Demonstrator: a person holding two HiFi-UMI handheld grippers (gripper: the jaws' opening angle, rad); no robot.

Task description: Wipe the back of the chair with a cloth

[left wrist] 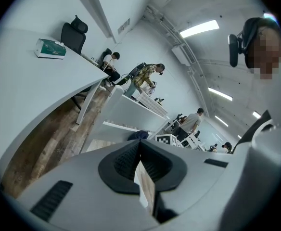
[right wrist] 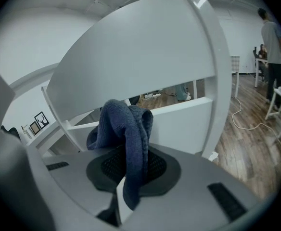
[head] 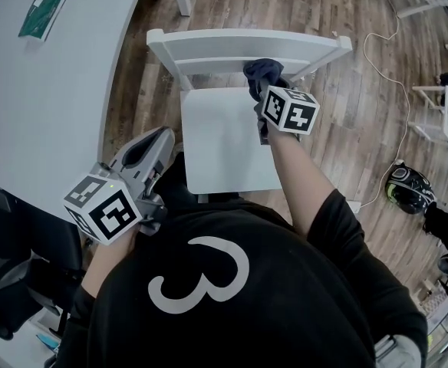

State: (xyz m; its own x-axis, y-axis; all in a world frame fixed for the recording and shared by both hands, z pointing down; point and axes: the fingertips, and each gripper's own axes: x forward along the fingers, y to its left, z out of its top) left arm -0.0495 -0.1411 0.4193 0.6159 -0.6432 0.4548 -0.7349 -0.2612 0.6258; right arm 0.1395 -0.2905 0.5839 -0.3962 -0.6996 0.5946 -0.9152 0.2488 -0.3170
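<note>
- the right tool [right wrist: 127,163] is pinching a dark blue cloth [right wrist: 123,121]. its jaws are closed on a fold, the bulk of the cloth bunches up above them, and a tail hangs down between them.
- the cloth is at the back of the white chair [head: 243,46], right of the middle, by the lower rail and above the rear edge of the seat. the views do not show for certain whether it presses on the rail.
- in the right gripper view the chair's broad top panel stands just beyond the cloth, with the lower rail under it and an upright post at the right.
- the left tool [left wrist: 139,152] is low, close to the person's body, near the front left corner of the seat and well apart from the cloth. its jaws are pressed together with nothing between them.
- a white table [head: 63,98] stands left of the chair, and a green packet [head: 42,12] lies on its far part.
- a white cable [head: 393,77] trails over the wooden floor [head: 339,136] to the right of the chair.
</note>
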